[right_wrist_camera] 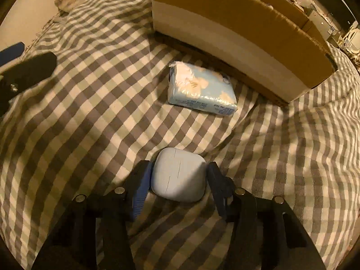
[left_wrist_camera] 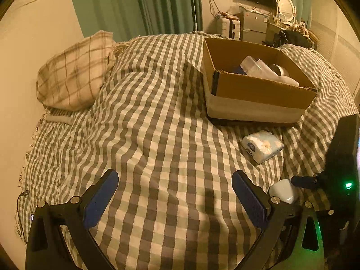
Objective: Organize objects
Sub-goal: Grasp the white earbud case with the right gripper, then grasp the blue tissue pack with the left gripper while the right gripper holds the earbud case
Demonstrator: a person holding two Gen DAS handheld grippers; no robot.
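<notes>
on the checked bedspread (right_wrist_camera: pixel 67 117) right in front of your right gripper (right_wrist_camera: pixel 178 177) sits a small pale rounded case (right_wrist_camera: pixel 178 175), and the two fingers stand against its left and right sides, closed in on it while it rests on the cloth. just past it, toward the cardboard box (right_wrist_camera: pixel 236 22), lies a light blue tissue pack (right_wrist_camera: pixel 201 91), apart from the case and close beside the box's near wall without clearly touching it. your left gripper (left_wrist_camera: pixel 175 202) hangs over bare bedspread with its blue-padded fingers (left_wrist_camera: pixel 101 200) spread wide and nothing between them. from that side the same case (left_wrist_camera: pixel 283 191) shows low at the right, just beyond the left gripper's right finger, with a dark fingertip of your right gripper at its far edge. the tissue pack (left_wrist_camera: pixel 262 146) lies between the case and the box (left_wrist_camera: pixel 258 90). the box stands open on the bed and holds a clear plastic container (left_wrist_camera: pixel 258 67) and some other items too hidden to name. a plaid pillow (left_wrist_camera: pixel 74 72) lies at the far left near the green curtain (left_wrist_camera: pixel 139 4).
</notes>
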